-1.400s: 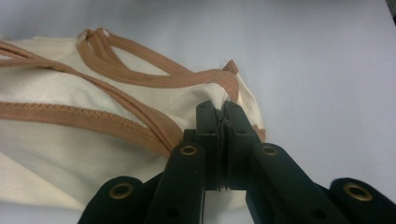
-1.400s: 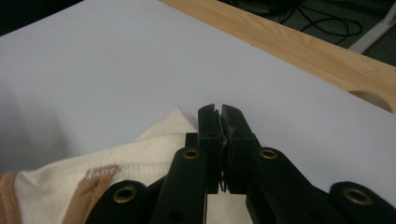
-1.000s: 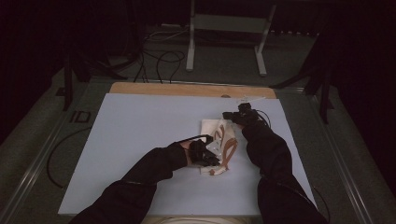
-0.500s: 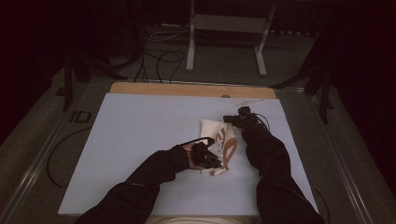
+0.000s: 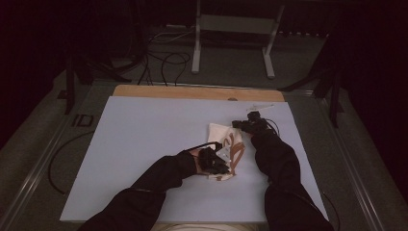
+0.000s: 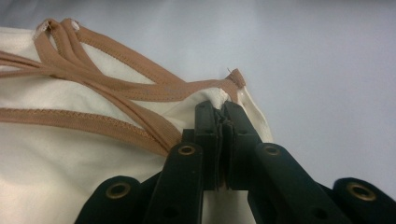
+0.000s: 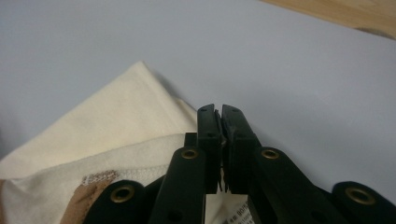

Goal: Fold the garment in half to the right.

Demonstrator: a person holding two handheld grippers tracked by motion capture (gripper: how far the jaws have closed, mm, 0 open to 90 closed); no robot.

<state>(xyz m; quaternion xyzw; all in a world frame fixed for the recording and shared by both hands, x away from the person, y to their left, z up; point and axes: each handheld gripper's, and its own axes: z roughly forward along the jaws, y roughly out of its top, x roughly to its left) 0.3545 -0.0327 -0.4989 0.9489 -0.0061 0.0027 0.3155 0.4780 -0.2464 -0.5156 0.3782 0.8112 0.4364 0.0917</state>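
— Garment [image 5: 226,151], cream with tan trim, lies right of the middle of the pale table cover [image 5: 144,144], already bunched into a small folded packet. How far along would you say the folding is?

— Well on, I judge, but not finished. Starting nearest the person: the left gripper [image 5: 216,163] sits at the near end of the packet. In the left gripper view its jaws are pressed together on a cream corner where the tan straps [image 6: 116,88] meet, so it is pinching the cloth there.

— And the straps?

— They loop loose across the top of the cloth, untucked. That looks like work left to do.

— Farther out?

— The right gripper [image 5: 248,124] is at the far edge of the packet. In its own view the jaws stand pressed together over the cream fabric [image 7: 116,121], with a white printed label [image 7: 233,212] just below them. I read that as a pinch on the garment's edge, though the cloth between the tips is hard to make out.

— So what remains?

— Probably one more fold or a smoothing, then letting go. The layers are uneven, with a pointed corner sticking out on the far side.

— What can't you tell?

— What kind of garment it is; the high view is dim and small. The sleeves [image 5: 269,163] cover part of the near side, and the label's print is cut off. Beyond the cover a wooden strip [image 5: 192,91] of table shows, then dark floor with cables [image 5: 168,57] and a metal stand [image 5: 231,29].
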